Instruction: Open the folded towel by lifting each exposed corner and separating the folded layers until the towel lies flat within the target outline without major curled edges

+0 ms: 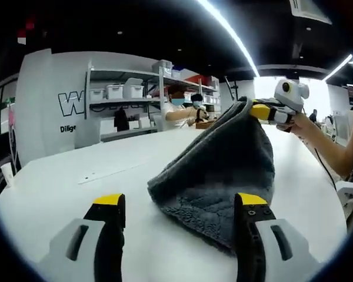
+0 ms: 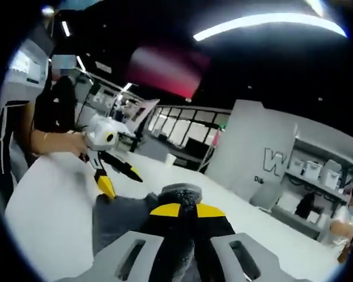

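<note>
A dark grey fluffy towel (image 1: 223, 170) sits on the white table (image 1: 76, 176), pulled up into a tent shape. In the left gripper view my right gripper (image 1: 260, 110) is shut on the towel's raised corner, high at the right, with a hand (image 1: 306, 126) behind it. My left gripper (image 1: 180, 205) stands open just above the table; its right fingertip (image 1: 253, 202) is at the towel's near edge. In the right gripper view my right gripper (image 2: 187, 210) pinches a tuft of towel (image 2: 117, 217), and the left gripper (image 2: 120, 179) hovers open at the towel's far side.
Metal shelves with white bins (image 1: 123, 91) and several people (image 1: 179, 108) stand beyond the table's far edge. A white panel with dark letters (image 1: 59, 106) stands at the back left. A strip of tape (image 1: 106, 173) lies on the table, left of the towel.
</note>
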A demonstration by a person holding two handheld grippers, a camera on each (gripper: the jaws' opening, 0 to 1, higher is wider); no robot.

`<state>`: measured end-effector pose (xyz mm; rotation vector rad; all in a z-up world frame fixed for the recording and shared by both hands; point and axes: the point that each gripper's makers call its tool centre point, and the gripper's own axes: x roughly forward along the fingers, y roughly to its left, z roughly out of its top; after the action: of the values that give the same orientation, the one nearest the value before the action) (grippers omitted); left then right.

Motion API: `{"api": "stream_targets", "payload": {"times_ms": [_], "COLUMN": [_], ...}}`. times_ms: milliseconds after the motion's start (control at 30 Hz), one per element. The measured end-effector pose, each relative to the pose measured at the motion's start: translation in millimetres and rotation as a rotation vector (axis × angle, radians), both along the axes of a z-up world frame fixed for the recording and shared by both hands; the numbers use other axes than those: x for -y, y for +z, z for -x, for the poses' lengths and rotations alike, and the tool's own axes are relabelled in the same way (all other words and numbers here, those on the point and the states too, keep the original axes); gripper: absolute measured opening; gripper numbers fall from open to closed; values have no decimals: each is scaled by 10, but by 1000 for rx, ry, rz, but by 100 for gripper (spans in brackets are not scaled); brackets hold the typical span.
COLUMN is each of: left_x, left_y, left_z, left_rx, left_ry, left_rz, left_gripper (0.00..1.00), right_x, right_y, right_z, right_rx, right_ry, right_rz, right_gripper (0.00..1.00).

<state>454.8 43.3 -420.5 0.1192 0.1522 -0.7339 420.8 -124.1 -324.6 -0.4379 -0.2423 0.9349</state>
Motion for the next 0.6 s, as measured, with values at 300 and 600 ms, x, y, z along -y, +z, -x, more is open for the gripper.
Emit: {"api": "stream_targets", "payload": {"times_ms": [300,600], "left_x": [-14,13], "left_y": [34,28], "left_z": [-6,48], "left_rx": [20,26], "left_ry": [16,-3], "left_rz": [-28,-56], "left_gripper": [73,73], "right_x": [-28,-102], "right_y": [139,186], "right_z": [373,794], "right_rx": [79,136], "right_ry": [114,253], "right_rz": [-7,6], "right_gripper": [0,0]}}
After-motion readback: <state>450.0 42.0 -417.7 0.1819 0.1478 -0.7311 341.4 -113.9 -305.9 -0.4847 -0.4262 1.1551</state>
